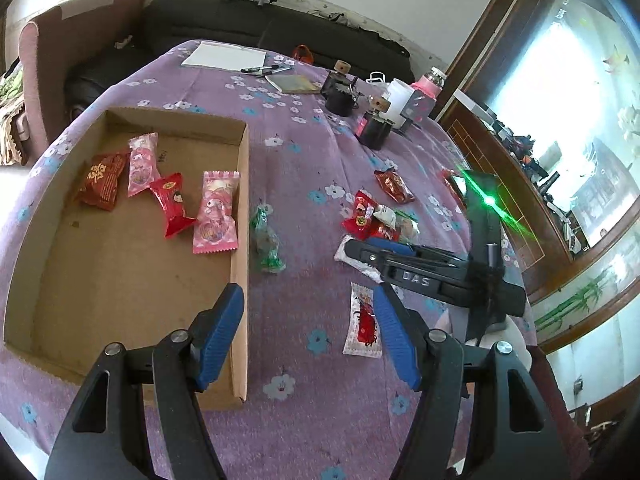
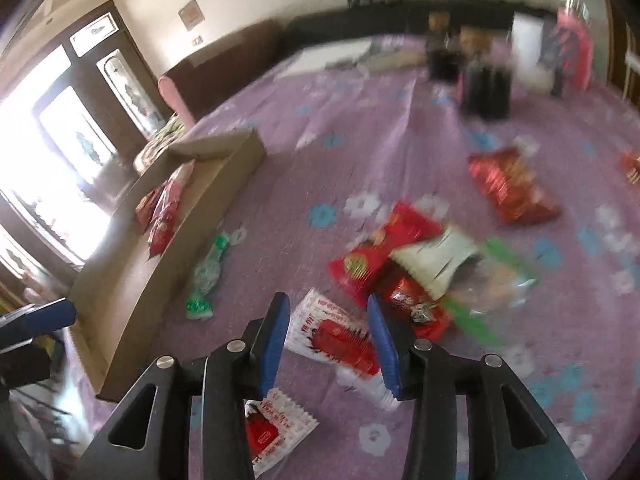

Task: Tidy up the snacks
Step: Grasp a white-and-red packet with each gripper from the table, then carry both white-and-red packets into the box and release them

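Note:
A shallow cardboard box [image 1: 239,184] lies on the purple flowered cloth and holds two pink packets, a dark red one and a bright red one [image 1: 172,210]. My left gripper [image 1: 308,320] hangs open over the box's near right corner, with nothing between its fingers. A white-and-red packet [image 1: 362,320] lies by its right finger. My right gripper [image 2: 328,308] stands open low over another white-and-red packet [image 2: 332,332], which lies on the cloth between its fingers. Beyond it sits a pile of red, white and green snacks [image 2: 372,264]. A green wrapped candy [image 2: 206,276] lies beside the box [image 2: 224,184].
A lone red packet [image 2: 512,188] lies farther out on the cloth. Dark jars [image 1: 374,128], a white container, a pink bottle [image 1: 424,96], a notepad [image 1: 224,55] and pens stand at the table's far end. A black sofa runs behind it.

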`<state>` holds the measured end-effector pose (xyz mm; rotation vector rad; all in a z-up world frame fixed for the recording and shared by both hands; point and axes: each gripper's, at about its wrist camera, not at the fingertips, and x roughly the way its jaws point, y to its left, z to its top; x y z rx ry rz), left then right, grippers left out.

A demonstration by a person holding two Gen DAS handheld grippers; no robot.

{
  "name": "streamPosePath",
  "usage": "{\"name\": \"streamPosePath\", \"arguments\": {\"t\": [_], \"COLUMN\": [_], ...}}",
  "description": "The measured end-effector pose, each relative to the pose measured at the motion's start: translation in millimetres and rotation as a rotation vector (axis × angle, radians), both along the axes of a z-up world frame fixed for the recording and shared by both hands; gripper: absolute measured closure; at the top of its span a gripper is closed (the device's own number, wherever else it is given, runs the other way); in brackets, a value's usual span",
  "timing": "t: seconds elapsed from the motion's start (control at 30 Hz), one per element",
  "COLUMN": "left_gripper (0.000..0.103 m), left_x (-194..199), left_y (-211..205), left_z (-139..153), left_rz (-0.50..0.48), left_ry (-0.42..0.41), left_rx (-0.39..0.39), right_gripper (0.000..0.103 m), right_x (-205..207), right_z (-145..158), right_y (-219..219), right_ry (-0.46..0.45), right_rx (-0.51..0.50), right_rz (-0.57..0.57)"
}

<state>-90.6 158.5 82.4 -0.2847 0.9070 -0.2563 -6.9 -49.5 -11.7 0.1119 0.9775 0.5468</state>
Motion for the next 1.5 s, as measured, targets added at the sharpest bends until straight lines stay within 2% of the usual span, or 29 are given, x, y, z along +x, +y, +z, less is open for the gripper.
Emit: {"name": "streamPosePath", "arguments": {"t": [0.1, 0.27, 0.33, 0.4, 0.43, 0.53, 0.67, 0.9, 0.93, 0.97, 1.0, 1.03, 1.13, 1.2, 1.27, 1.33, 1.47, 1.5], "left_gripper": [0.037, 0.037, 0.037, 0.037, 0.037, 0.037, 0.037, 0.036, 0.038, 0.05, 0.07, 0.073, 0.073, 0.074, 0.074, 0.073, 0.073, 0.073], "left_x": [-3.4, -1.8, -2.0, -2.9, -3.1, -1.2, 6.9, 22.4, 21.2, 18.0, 16.9, 13.8, 9.5, 6.8, 5.0, 1.3, -7.7, -10.0], "left_y": [0.2, -16.1, -27.0, -39.9, -46.8, -72.3, -103.8, -126.0, -128.3, -131.6, -133.1, -135.3, -137.7, -131.8, -126.0, -118.2, -100.6, -97.5], "left_z": [0.4, -4.0, -7.2, -11.6, -14.6, -27.9, -49.2, -78.1, -78.5, -78.2, -77.7, -75.9, -75.9, -72.7, -66.7, -58.6, -44.4, -42.1], "left_rz": [0.002, -0.027, -0.052, -0.075, -0.087, -0.138, -0.189, -0.182, -0.188, -0.209, -0.223, -0.236, -0.252, -0.248, -0.243, -0.23, -0.206, -0.201], "left_ry": [-0.02, -0.025, -0.015, -0.008, -0.003, 0.018, 0.035, 0.044, 0.023, 0.009, 0.006, -0.001, -0.003, 0.002, 0.0, -0.012, -0.037, -0.042], "left_rx": [0.016, 0.039, 0.048, 0.066, 0.077, 0.113, 0.202, 0.368, 0.385, 0.391, 0.381, 0.387, 0.375, 0.327, 0.281, 0.254, 0.206, 0.201], "right_gripper": [0.059, 0.059, 0.07, 0.078, 0.079, 0.08, 0.08, 0.08, 0.08, 0.08, 0.08, 0.08, 0.083, 0.085, 0.093, 0.094, 0.09, 0.081], "right_x": [-10.2, -18.2, -19.7, -24.2, -24.9, -30.1, -42.8, -62.5, -64.1, -65.9, -67.6, -69.1, -73.2, -76.6, -81.0, -83.1, -81.4, -79.5], "right_z": [-2.7, -1.7, -1.7, -0.2, 0.1, 1.4, -0.4, -2.3, -2.5, -2.5, -2.0, -1.8, 0.7, 4.1, 11.1, 16.6, 18.5, 16.1], "right_y": [-0.9, 16.8, 24.2, 23.7, 22.1, 0.0, -42.0, -88.1, -89.0, -88.7, -88.7, -88.1, -84.1, -81.4, -78.1, -73.4, -68.1, -68.5], "right_ry": [0.048, -0.043, -0.07, -0.08, -0.08, -0.084, -0.07, -0.051, -0.052, -0.054, -0.058, -0.06, -0.068, -0.074, -0.092, -0.098, -0.103, -0.093], "right_rx": [0.037, -0.085, -0.137, -0.156, -0.158, -0.177, -0.173, -0.125, -0.122, -0.12, -0.116, -0.112, -0.099, -0.093, -0.091, -0.094, -0.094, -0.1], "right_rz": [0.044, 0.028, 0.023, 0.017, 0.008, -0.043, -0.112, -0.165, -0.164, -0.162, -0.16, -0.159, -0.154, -0.151, -0.148, -0.135, -0.13, -0.135]}}
